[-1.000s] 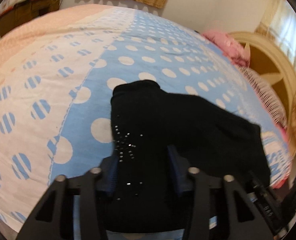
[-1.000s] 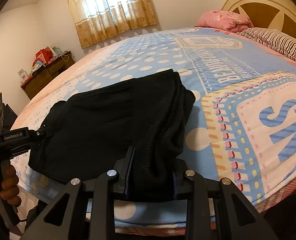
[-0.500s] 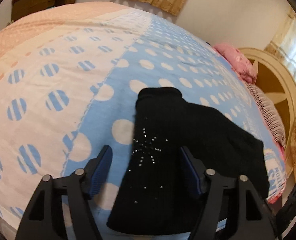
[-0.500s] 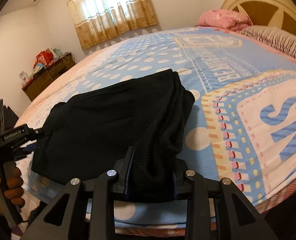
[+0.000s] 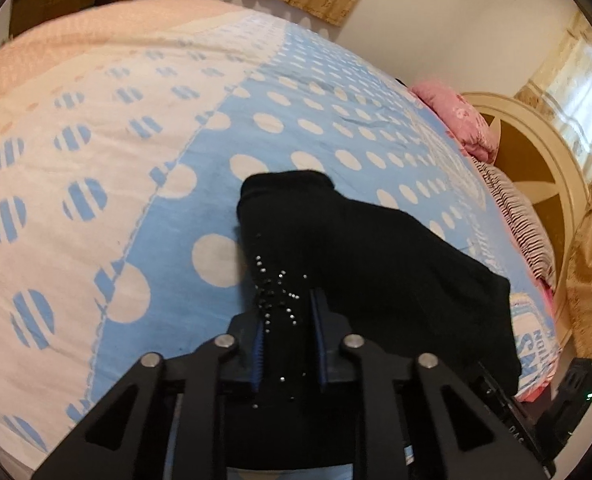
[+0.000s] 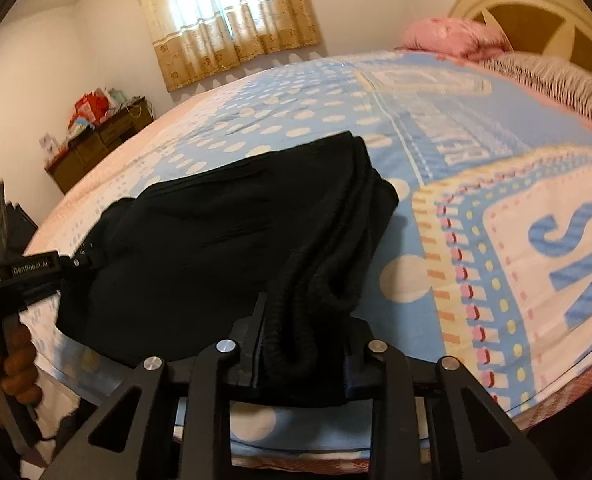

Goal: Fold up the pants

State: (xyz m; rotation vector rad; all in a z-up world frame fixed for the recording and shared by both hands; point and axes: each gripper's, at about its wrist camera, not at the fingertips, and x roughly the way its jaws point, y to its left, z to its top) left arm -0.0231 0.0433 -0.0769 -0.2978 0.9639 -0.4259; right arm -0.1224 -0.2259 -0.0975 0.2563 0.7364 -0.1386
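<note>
Black pants (image 6: 224, 240) lie folded along their length across the near side of the bed. In the left wrist view the leg end of the pants (image 5: 376, 248), with small rhinestones, sits between the jaws of my left gripper (image 5: 286, 300). Those jaws are closing and pinch the fabric. My right gripper (image 6: 306, 320) holds the bunched ribbed waistband end, its jaws closing a little tighter on it. The right wrist view also shows my left gripper (image 6: 90, 258) at the far left of the pants, with a hand (image 6: 12, 364) on its handle.
The bed cover (image 5: 96, 160) is blue and white with dots. A pink pillow (image 6: 448, 36), a striped pillow (image 6: 556, 80) and a cream headboard (image 6: 536, 12) are at the head. A wooden dresser (image 6: 96, 140) stands by the curtained window. The bed's edge runs just under both grippers.
My left gripper's jaws spread wide around the leg end half a second ago and have now closed on it. The right gripper has kept its grip on the waistband.
</note>
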